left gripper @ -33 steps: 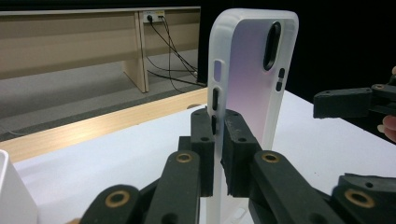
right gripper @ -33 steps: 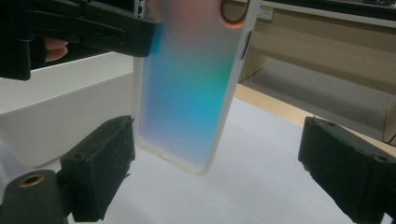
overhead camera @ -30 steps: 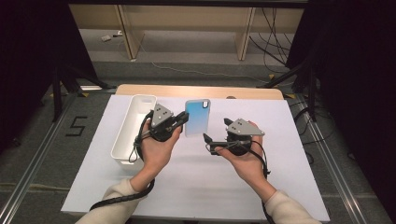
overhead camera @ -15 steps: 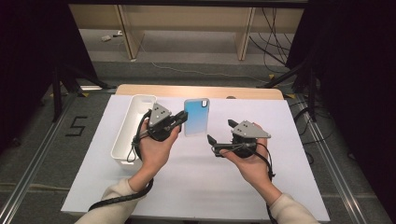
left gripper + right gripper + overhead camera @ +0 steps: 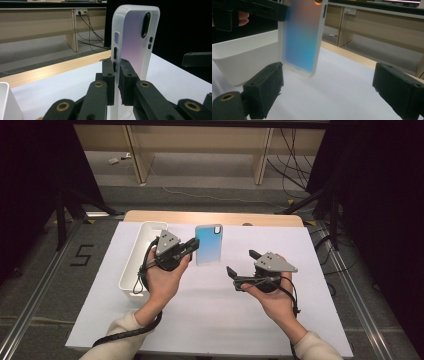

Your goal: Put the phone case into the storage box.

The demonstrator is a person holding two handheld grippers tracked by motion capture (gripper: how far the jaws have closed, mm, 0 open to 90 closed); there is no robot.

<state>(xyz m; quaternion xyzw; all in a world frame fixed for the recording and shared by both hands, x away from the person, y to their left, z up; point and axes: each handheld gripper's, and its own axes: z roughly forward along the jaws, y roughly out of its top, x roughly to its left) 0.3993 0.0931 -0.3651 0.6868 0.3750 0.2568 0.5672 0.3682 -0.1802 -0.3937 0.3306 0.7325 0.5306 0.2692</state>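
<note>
- Since the earlier frame, our right gripper [image 5: 243, 269] has drawn back from the phone case [image 5: 208, 244] toward our side of the table and now sits apart from it, while the left gripper [image 5: 192, 246] has kept its place.
- Our left gripper's jaws are clamped on one long edge of the phone case [image 5: 130, 45], holding it raised off the white table sheet [image 5: 215, 320], just beside the white bin [image 5: 142, 252].
- Our right gripper's jaws stand wide with nothing between them, and the case [image 5: 300, 37] hangs ahead of them.
- The grip is on a thin edge only, so we judge the case could pivot or slip out if we swing it quickly.
- If we bring the right gripper back in carelessly, a pad [image 5: 265, 86] could knock the free bottom corner and twist the case loose.
- Lowering it blind toward the bin risks catching the case on the rim.
</note>
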